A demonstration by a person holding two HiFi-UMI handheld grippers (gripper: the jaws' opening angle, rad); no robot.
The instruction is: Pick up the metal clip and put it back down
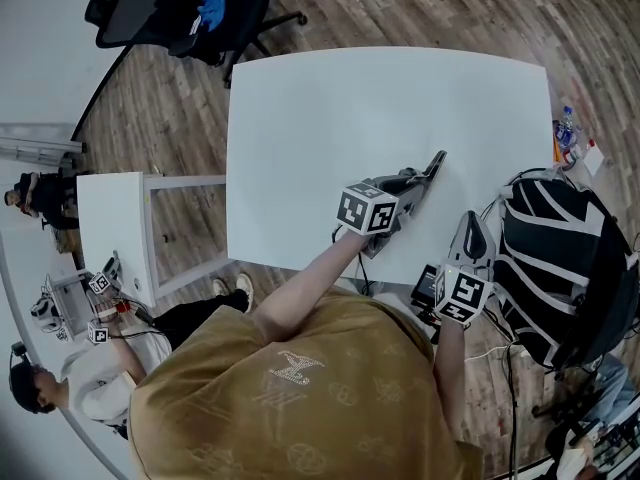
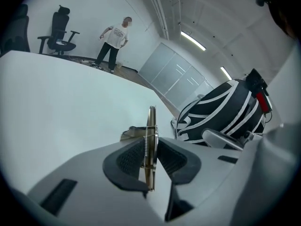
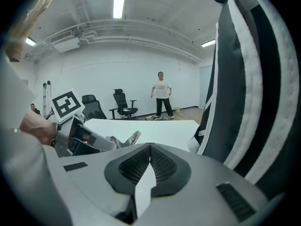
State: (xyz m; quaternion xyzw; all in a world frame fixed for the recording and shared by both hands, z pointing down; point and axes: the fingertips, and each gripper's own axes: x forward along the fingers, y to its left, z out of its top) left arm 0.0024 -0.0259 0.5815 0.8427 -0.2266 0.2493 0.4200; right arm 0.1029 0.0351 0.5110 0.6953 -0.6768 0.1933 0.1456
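The metal clip (image 2: 150, 135) stands edge-on between the pads of my left gripper (image 2: 151, 150), its spring showing, and the jaws are shut on it. In the head view the left gripper (image 1: 418, 180) reaches over the front right part of the white table (image 1: 330, 118), and the clip (image 1: 438, 159) sticks out past its tips, low over the tabletop. My right gripper (image 1: 470, 226) hangs off the table's front right corner; its pads meet, with nothing between them (image 3: 149, 150). The right gripper view also shows the clip (image 3: 133, 137) at the left gripper's tip.
A black and white backpack (image 1: 560, 268) stands close to the right of the table, right beside the right gripper. An office chair (image 1: 180, 13) stands beyond the table's far left corner. A small white side table (image 1: 110, 228) and seated people are at the left. A person (image 3: 161, 100) stands far off.
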